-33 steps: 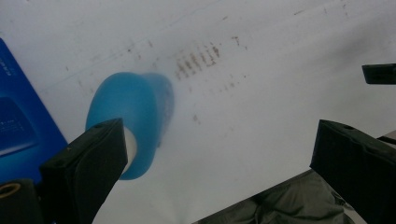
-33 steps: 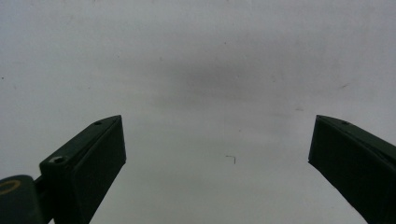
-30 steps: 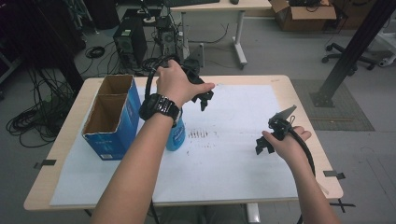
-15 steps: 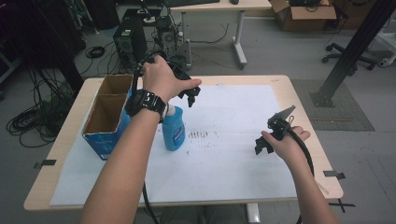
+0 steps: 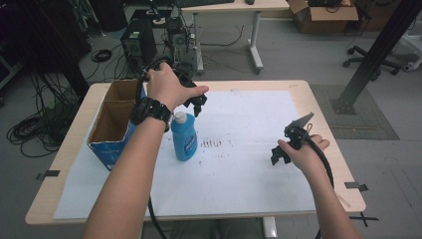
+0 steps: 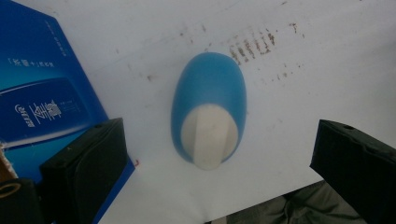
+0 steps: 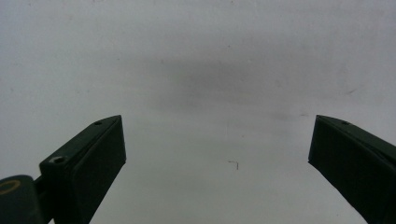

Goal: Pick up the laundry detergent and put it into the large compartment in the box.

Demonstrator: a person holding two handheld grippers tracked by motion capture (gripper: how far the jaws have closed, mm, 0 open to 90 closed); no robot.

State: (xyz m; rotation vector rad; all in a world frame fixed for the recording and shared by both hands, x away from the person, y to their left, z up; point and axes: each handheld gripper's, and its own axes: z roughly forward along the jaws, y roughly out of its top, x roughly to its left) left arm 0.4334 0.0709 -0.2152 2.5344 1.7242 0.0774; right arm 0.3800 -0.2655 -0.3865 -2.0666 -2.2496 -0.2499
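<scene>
A blue bottle with a white cap (image 5: pixel 183 135) stands upright on the white sheet (image 5: pixel 249 124), just right of the blue cardboard box (image 5: pixel 114 124). My left gripper (image 5: pixel 197 103) hovers above and behind the bottle, open and empty. In the left gripper view I look straight down on the bottle (image 6: pixel 209 114), which sits between the two wide-apart jaws, well below them; the box (image 6: pixel 42 93) is at the left. My right gripper (image 5: pixel 279 155) hangs open over bare sheet (image 7: pixel 210 84) at the right side of the table.
The open-topped box has a brown inside and stands at the table's left edge. Dark smudges (image 5: pixel 215 144) mark the sheet beside the bottle. Beyond the table (image 5: pixel 318 119) are computer towers (image 5: pixel 134 42), cables, another desk and a black post (image 5: pixel 370 55).
My left hand has drawn back toward the far left, rising away from the bottle, which now stands uncovered. The right gripper has stayed put.
</scene>
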